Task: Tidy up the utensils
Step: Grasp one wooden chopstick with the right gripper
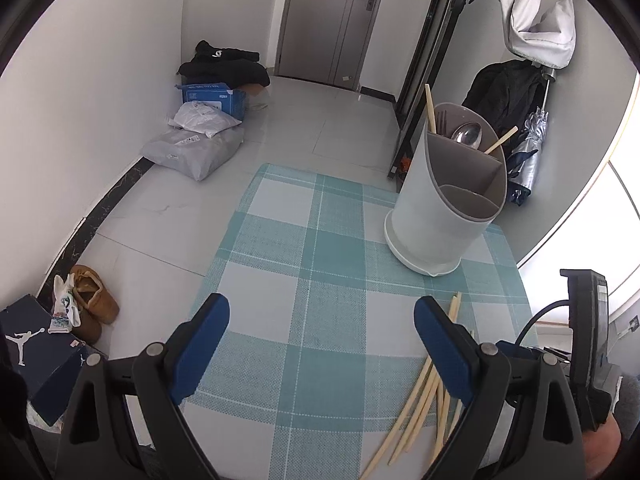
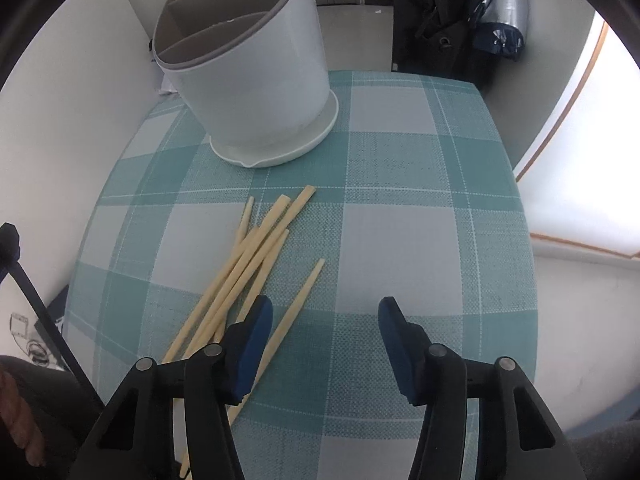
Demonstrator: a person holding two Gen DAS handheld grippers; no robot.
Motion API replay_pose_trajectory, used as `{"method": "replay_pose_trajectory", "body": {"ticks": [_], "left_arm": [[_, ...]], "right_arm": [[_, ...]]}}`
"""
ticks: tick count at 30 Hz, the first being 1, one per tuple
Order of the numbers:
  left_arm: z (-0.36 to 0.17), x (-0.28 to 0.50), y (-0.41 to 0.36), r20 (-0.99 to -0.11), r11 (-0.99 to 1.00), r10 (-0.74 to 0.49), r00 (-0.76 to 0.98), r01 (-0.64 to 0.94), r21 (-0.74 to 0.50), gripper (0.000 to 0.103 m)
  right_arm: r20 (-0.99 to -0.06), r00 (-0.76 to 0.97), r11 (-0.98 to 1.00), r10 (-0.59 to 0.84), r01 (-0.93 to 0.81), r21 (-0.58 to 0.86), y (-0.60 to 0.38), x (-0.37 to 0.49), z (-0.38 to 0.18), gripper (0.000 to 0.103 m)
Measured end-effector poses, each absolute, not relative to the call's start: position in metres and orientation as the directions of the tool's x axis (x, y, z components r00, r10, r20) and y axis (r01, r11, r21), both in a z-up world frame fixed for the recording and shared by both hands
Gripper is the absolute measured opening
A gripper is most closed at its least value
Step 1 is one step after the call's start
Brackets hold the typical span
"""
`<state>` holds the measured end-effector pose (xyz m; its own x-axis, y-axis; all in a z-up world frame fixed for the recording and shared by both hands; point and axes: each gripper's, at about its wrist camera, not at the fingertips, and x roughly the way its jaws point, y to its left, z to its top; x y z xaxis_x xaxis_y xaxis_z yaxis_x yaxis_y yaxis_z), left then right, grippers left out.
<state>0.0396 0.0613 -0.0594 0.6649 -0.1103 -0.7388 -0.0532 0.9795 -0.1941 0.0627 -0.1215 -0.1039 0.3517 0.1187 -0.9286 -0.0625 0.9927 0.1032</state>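
Right gripper (image 2: 326, 316) is hovering low over the table w/ jaws spread wide, nothing between them; its left pad is sitting right over the near ends of the chopsticks (image 2: 248, 264). Left gripper (image 1: 322, 316) is also spread & empty, hanging above the checked tablecloth (image 1: 320, 248), w/ the same sticks showing just under its right pad.

Chopsticks are lying loose in a fanned heap on the cloth, approx half a dozen, crossing each other; one stick (image 2: 298, 312) is lying a bit apart to the right of the pile.

Further back, the utensil holder (image 2: 248, 76) is standing upright on its drip base near the far edge of the table. Back compartment is already holding a spoon (image 1: 468, 134), a fork & a couple of chopsticks; front compartments are looking empty from here.

Step in hand, prob.: picking the next chopstick. Next move is calling for the right gripper to shift left & down, closing on one stick (the lone one looks easiest), then lifting & tipping it upright over a holder compartment.
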Motion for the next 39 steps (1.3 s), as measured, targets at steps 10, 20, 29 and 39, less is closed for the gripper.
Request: {"method": "replay_pose_trajectory", "body": {"ticks": [10,20,29,39], "left_arm": [[-0.069,0.049,0.065,-0.769,0.976,-0.107,0.63,-0.081,-0.202,0.092],[-0.08,0.051,0.059,-0.799,0.979,-0.122,0.589,-0.061,-0.195,0.092],[-0.109,0.057,0.023,-0.882,0.98,-0.184,0.433,0.146,-0.132,0.092],[-0.129,0.054,-0.001,-0.925,0.976,-0.144,0.351,0.204,-0.074,0.092]], "right_arm": [[-0.922,0.385,0.981,0.03,-0.187,-0.046,-0.093,0.063,-0.108,0.011],[-0.913,0.398,0.971,0.091,-0.24,-0.008,-0.093,0.074,-0.112,0.004],[-0.875,0.402,0.962,0.269,-0.143,0.231,-0.131,0.088,-0.102,0.004],[-0.786,0.463,0.898,0.411,-0.059,0.435,-0.166,0.085,-0.091,0.004]]}}
